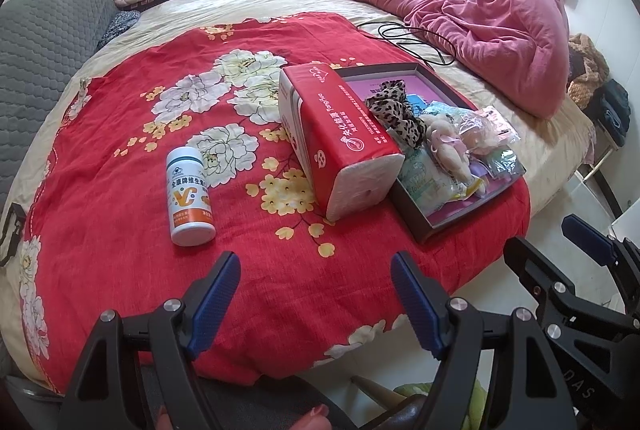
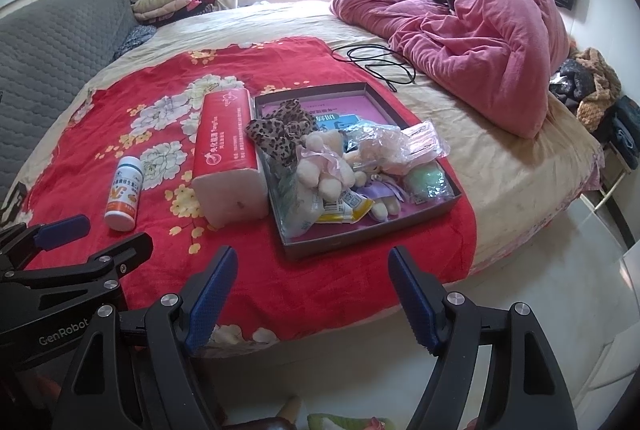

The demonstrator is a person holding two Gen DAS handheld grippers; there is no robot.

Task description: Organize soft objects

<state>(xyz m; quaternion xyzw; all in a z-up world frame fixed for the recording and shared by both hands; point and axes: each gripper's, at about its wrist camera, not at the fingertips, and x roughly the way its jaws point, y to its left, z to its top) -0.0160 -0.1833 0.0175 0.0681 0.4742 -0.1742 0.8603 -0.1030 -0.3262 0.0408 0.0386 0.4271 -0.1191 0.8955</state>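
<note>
A dark shallow box (image 2: pixel 362 244) (image 1: pixel 420 226) lies on the red flowered blanket (image 2: pixel 152 258) (image 1: pixel 120 270). It holds a leopard-print scrunchie (image 2: pixel 280 135) (image 1: pixel 394 109), a cream plush toy (image 2: pixel 326 165) (image 1: pixel 446 145), plastic-wrapped items (image 2: pixel 394 143) and a green soft item (image 2: pixel 426 181). A red tissue pack (image 2: pixel 226 157) (image 1: pixel 340 141) lies left of the box. A white vitamin bottle (image 2: pixel 124 193) (image 1: pixel 190 195) lies further left. My left gripper (image 1: pixel 316 298) is open and empty above the blanket's near edge. My right gripper (image 2: pixel 310 290) is open and empty in front of the box.
A pink duvet (image 2: pixel 480 29) is heaped at the bed's far right, with a black cable (image 2: pixel 376 63) beside it. A grey quilted headboard (image 2: pixel 48 49) is at the left. Folded clothes (image 2: pixel 168 3) lie at the far left. The floor (image 2: pixel 540 290) is to the right.
</note>
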